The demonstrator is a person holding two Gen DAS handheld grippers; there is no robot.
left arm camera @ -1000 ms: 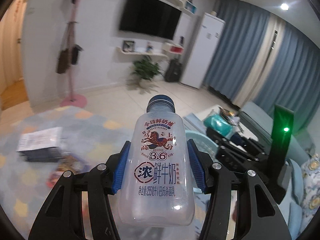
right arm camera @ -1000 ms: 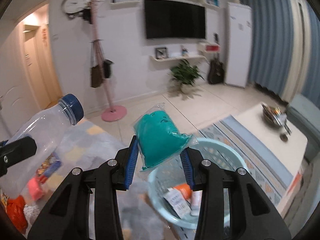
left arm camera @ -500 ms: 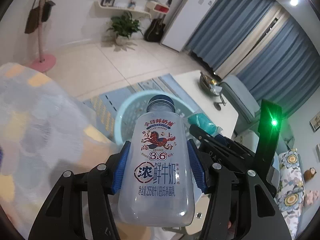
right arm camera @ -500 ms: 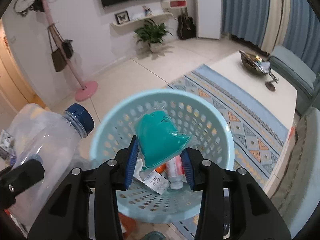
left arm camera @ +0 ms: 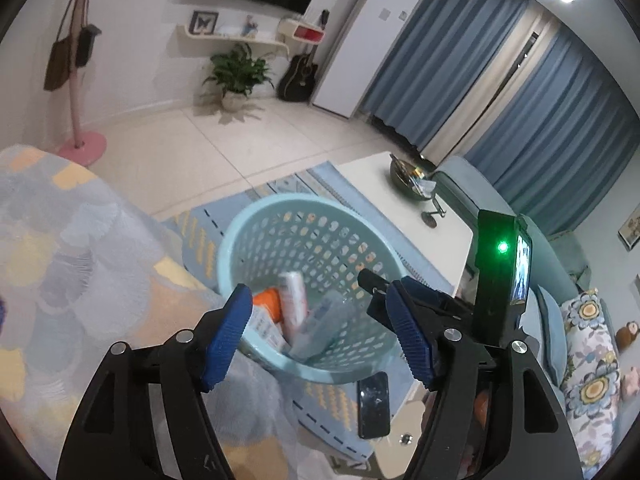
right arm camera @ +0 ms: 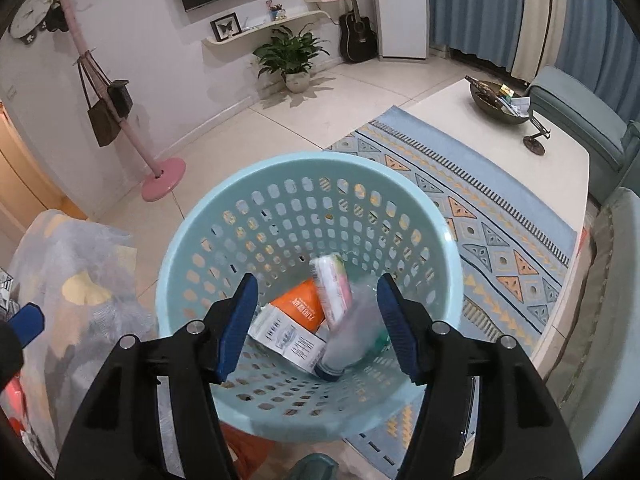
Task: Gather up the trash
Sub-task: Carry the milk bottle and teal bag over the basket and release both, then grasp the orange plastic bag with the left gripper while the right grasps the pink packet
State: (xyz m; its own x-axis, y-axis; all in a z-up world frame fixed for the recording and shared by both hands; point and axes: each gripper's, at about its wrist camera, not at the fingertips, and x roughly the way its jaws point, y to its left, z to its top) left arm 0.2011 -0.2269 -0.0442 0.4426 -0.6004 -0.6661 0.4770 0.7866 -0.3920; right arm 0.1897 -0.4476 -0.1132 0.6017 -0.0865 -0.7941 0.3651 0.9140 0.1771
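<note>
A light blue perforated basket (right arm camera: 224,240) stands on the floor below both grippers; it also shows in the left wrist view (left arm camera: 256,220). Inside lie a clear milk bottle (right arm camera: 352,328) with its blue cap down, an orange packet (right arm camera: 300,304), a white carton (right arm camera: 288,340) and a pale tube (right arm camera: 332,284). My right gripper (right arm camera: 316,320) is open and empty above the basket. My left gripper (left arm camera: 324,336) is open and empty over the basket's near rim. The right gripper's body with a green light (left arm camera: 500,280) shows to its right.
A grey patterned blanket (left arm camera: 60,260) lies to the left. A black phone (left arm camera: 374,404) lies by the basket on a blue patterned rug (right arm camera: 480,200). A white coffee table (right arm camera: 520,140) with a dark bowl (right arm camera: 500,100) stands to the right, with sofas beyond.
Both grippers have opened over the basket. The milk bottle left the left gripper and the teal packet left the right gripper; the bottle now lies in the basket.
</note>
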